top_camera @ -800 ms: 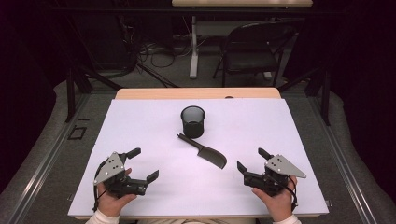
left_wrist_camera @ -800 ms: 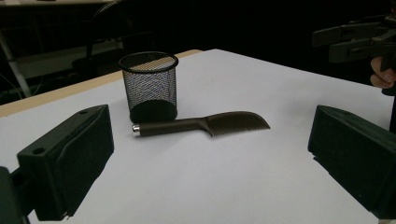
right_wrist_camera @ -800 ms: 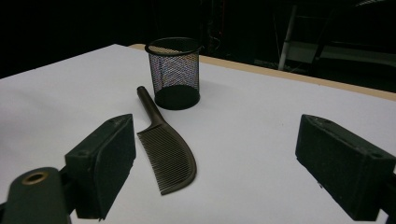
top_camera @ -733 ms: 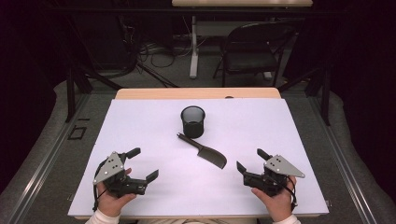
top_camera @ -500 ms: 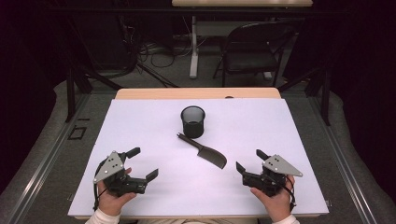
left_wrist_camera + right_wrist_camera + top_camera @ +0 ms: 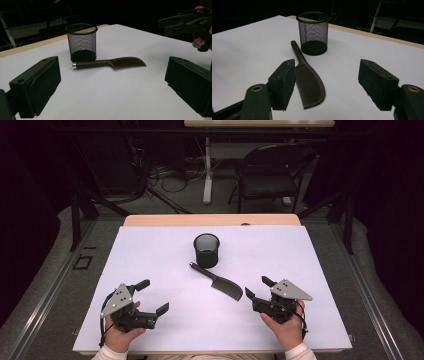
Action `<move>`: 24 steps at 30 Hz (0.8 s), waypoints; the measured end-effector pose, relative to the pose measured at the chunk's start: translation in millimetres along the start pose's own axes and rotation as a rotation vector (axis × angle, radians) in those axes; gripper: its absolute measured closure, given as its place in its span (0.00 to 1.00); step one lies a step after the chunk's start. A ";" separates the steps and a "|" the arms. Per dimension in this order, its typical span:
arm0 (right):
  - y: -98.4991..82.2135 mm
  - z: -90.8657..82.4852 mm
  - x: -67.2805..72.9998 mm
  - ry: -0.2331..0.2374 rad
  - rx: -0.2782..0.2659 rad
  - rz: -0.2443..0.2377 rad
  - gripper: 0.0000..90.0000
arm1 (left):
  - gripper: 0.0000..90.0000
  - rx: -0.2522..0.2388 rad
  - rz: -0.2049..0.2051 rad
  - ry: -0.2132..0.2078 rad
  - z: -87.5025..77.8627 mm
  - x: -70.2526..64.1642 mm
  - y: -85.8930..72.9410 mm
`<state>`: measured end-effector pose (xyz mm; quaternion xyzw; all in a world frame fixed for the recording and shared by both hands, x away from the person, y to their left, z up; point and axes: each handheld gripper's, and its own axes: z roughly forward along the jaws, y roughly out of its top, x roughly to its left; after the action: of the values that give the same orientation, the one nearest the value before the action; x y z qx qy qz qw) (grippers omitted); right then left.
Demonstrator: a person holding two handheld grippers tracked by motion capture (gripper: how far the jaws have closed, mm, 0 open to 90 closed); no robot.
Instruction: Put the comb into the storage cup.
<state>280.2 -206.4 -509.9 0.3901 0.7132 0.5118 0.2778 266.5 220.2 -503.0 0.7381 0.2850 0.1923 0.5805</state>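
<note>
Since the earlier frame, the right tool [image 6: 254, 288] edges toward the comb [image 6: 218, 282], jaws apart, holding nothing. From above, the comb lies flat on the surface [image 6: 150, 250] just before the mesh cup [image 6: 206, 250]; the left tool [image 6: 152, 296] gapes empty. Left gripper view: comb [image 6: 110, 63] well ahead. Right gripper view: comb [image 6: 309, 85] beside one jaw.

White table sheet [image 6: 150, 260] evenly lit from above; surroundings dark; soft shadows; gripper views slightly grainy.
</note>
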 end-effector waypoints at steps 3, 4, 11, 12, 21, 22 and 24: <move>0.6 5.1 1.1 0.001 0.011 0.004 0.36 | 0.00 -0.005 -0.007 0.006 -1.0 -0.8 -1.1; 0.6 7.6 1.5 0.011 0.014 0.009 0.38 | 0.00 -0.008 -0.007 0.006 -0.9 -0.8 -1.3; 1.9 20.2 7.3 0.046 0.037 0.009 0.43 | 0.01 0.005 -0.018 0.021 1.6 0.9 -2.3; 2.9 21.7 7.6 0.048 0.044 0.008 0.43 | 0.01 0.003 -0.018 0.025 1.8 0.7 -2.3; 16.7 36.2 9.7 0.058 0.060 0.013 0.47 | 0.02 -0.003 -0.009 0.049 -0.8 -1.3 -1.0; 18.8 37.5 9.7 0.058 0.059 0.011 0.48 | 0.02 -0.002 -0.009 0.047 -1.1 -0.7 -1.0; 22.9 41.3 9.2 0.058 0.058 0.000 0.48 | 0.04 -0.002 -0.013 0.048 -1.0 0.0 -1.5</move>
<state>314.3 -173.5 -501.4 0.3828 0.7355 0.5022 0.2456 265.5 221.3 -504.2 0.7307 0.3036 0.2064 0.5756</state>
